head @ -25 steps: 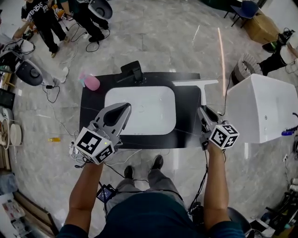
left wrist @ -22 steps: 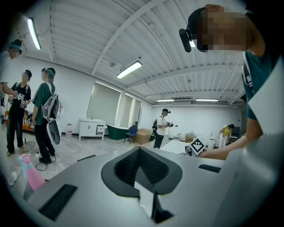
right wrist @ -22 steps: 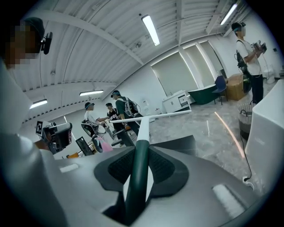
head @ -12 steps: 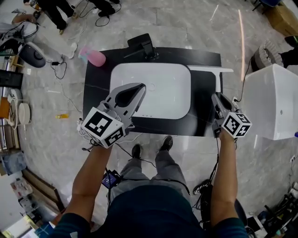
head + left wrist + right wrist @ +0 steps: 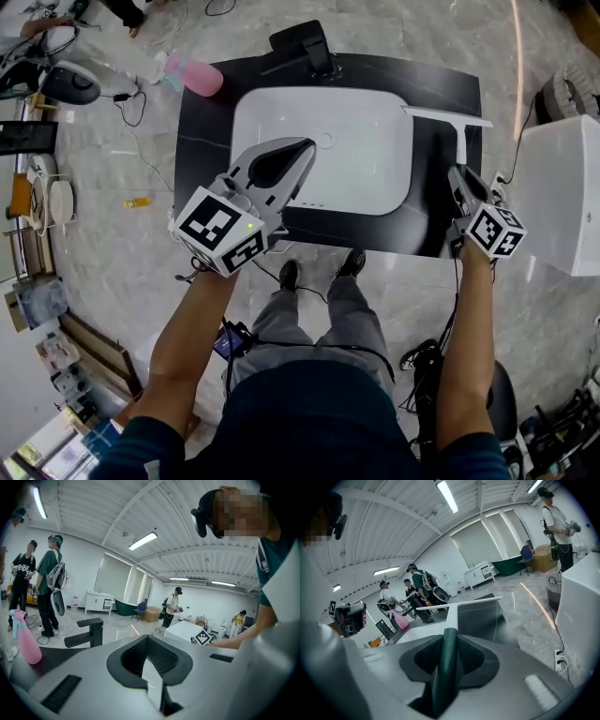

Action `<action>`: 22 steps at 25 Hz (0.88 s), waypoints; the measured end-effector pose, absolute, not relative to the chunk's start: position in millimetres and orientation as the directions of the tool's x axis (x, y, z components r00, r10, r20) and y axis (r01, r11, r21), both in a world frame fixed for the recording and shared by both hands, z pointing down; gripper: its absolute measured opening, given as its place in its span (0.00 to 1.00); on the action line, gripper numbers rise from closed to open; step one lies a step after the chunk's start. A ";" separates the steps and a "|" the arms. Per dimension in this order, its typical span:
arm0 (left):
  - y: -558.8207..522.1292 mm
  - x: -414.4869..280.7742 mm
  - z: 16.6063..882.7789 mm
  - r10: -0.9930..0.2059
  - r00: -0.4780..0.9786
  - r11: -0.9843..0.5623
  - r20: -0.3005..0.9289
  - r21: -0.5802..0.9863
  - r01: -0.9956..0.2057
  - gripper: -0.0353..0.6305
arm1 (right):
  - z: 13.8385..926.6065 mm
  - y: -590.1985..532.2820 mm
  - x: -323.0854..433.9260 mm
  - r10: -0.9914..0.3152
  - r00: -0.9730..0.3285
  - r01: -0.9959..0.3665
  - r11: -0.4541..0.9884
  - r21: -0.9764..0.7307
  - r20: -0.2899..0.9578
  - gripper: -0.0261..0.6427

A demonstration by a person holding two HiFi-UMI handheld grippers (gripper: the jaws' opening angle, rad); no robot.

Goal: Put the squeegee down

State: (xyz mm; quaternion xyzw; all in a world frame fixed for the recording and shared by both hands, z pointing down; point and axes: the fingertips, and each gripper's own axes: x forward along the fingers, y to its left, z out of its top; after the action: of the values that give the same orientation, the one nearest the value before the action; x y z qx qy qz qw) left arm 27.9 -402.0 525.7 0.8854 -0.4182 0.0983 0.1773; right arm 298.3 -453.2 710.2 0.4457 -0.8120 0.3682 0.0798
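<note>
A person's two bare forearms reach out over a black countertop (image 5: 202, 150) with a white sink (image 5: 328, 187) sunk into it.

The left gripper (image 5: 305, 145) hangs over the sink's near left part. In the left gripper view its jaws (image 5: 147, 639) meet at the tips with nothing between them.

The right gripper (image 5: 457, 173) is over the counter's right side, just beside the sink. Its jaws (image 5: 450, 634) stand partly apart and are clamped on the dark green handle (image 5: 446, 667) of the squeegee (image 5: 450, 117). The squeegee points away from the person. Its white neck and long white blade (image 5: 457, 604) lie crosswise over the counter's far right corner. No view shows whether the blade touches the counter.

A black faucet (image 5: 305, 47) stands at the counter's far edge, behind the sink. A pink spray bottle (image 5: 192, 75) is at the far left corner. A large white tub (image 5: 562, 197) stands on the marble floor (image 5: 122, 159) to the right. In the gripper views, several people (image 5: 49, 585) stand farther off in a white hall.
</note>
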 end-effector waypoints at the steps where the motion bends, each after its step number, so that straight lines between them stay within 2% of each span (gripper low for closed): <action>1: -402.0 27.5 528.3 -0.705 0.630 -0.585 0.326 0.236 -0.776 0.06 | 714.6 -453.2 298.2 -0.661 -0.587 -0.785 0.326 -0.526 0.467 0.19; 10: -404.2 29.2 543.1 -0.700 0.628 -0.574 0.341 0.256 -0.778 0.06 | 743.0 -454.7 297.5 -0.638 -0.559 -0.813 0.298 -0.500 0.529 0.19; 16: -403.3 27.1 537.4 -0.699 0.630 -0.577 0.338 0.254 -0.776 0.06 | 753.1 -452.0 299.5 -0.625 -0.513 -0.854 0.300 -0.426 0.589 0.20; 22: -394.5 20.0 533.7 -0.707 0.626 -0.575 0.330 0.249 -0.780 0.06 | 756.5 -446.2 305.0 -0.636 -0.482 -0.872 0.282 -0.400 0.603 0.29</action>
State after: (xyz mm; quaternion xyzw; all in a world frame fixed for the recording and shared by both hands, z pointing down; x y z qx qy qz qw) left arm 20.0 -394.5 533.7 0.8820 -0.4213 0.0973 0.1874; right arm 305.0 -446.2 756.5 0.4814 -0.7834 0.3568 0.1654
